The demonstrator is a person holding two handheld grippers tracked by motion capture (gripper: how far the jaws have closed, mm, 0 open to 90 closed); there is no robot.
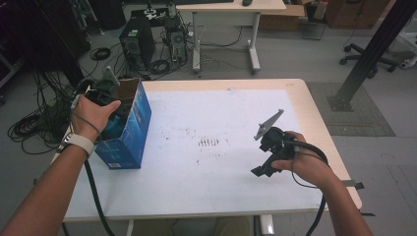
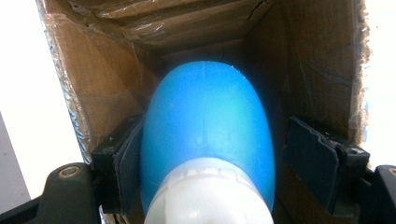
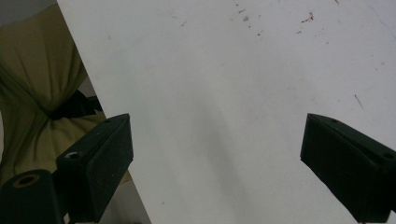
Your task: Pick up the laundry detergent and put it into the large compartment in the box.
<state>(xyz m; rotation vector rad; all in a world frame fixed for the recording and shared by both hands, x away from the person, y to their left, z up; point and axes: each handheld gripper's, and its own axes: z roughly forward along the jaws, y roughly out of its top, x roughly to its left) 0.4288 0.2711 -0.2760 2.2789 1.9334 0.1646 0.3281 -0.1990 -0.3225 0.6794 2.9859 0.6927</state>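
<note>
Blue bottle [image 2: 205, 135], lodged in box [image 1: 129, 129] at nine o'clock, flanked by left gripper [image 2: 205, 154], jaws parted; right gripper [image 3: 215, 168] open, idle; release nearly done.

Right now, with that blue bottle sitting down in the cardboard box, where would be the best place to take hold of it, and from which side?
Probably from the box's open top, at the blue bottle's rounded shoulder just below the white cap. The cardboard walls close off its sides, and the cap end faces the opening. The left claw already straddles that shoulder: one pad touches, the other stands apart.
</note>
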